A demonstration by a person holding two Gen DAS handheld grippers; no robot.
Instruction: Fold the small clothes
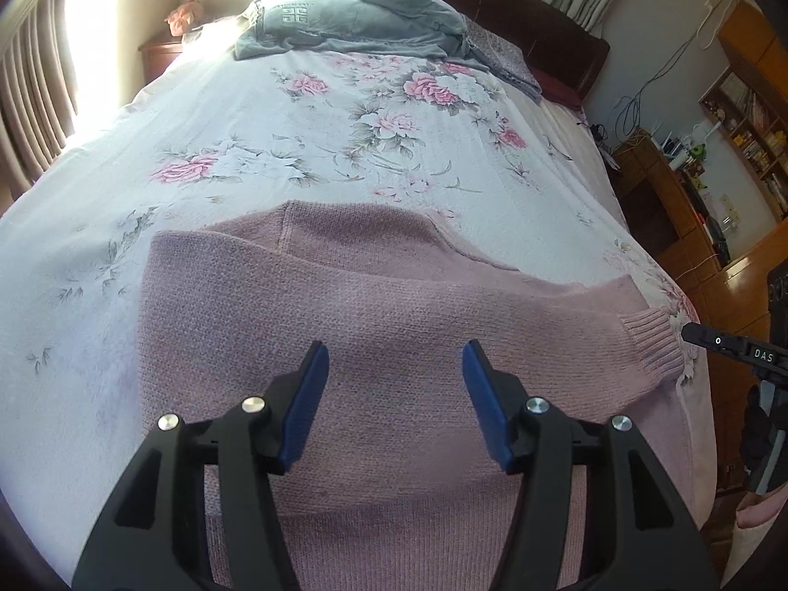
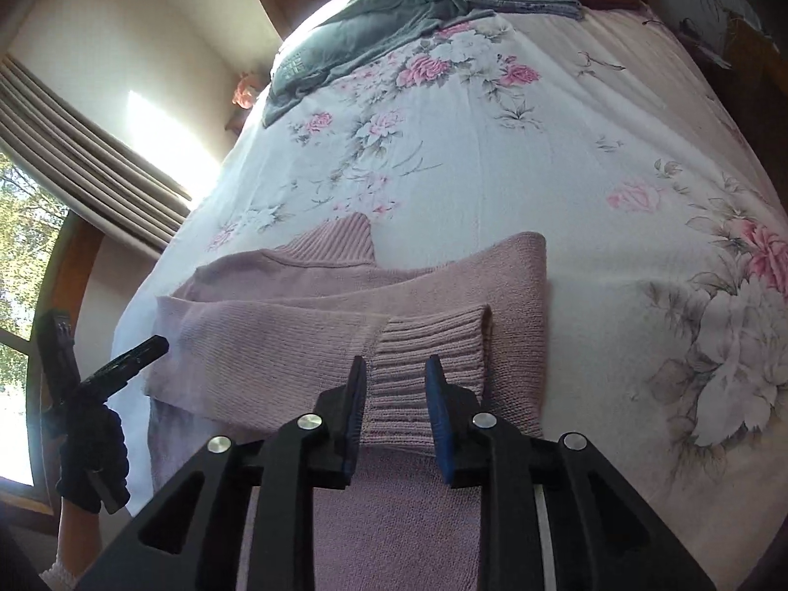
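On the near end of the bed, over the floral bedspread (image 1: 344, 113), lies the pink knit sweater (image 1: 374, 305), spread flat with its sleeves folded across the body; my left gripper (image 1: 394, 359) hangs just above the middle of it, jaws spread wide, the blue pads (image 1: 305, 394) apart with bare knit showing between them, holding nothing; the sweater runs from under that gripper away toward the head of the bed, and one sleeve stretches off to the right, its ribbed cuff (image 1: 650, 340) reaching almost to the edge of the mattress; there the black tip of my right gripper (image 1: 709, 340) shows just beside the cuff. From the right wrist view, my right gripper (image 2: 396, 369) sits low over the same ribbed cuff (image 2: 428, 344), which lies on top of the folded sweater (image 2: 276, 340); its jaws stand partly open, narrower than the left pair, with the cuff's ribbing running between the blue-faced fingers (image 2: 436, 384); whether the pads press the cloth I cannot tell; the ribbed collar (image 2: 340, 241) points away toward the far end. My gloved left hand (image 2: 93, 448) shows at the left edge, holding its tool clear of the sweater's side; at the head of the bed a grey garment (image 1: 344, 24) lies crumpled, well apart from the sweater.
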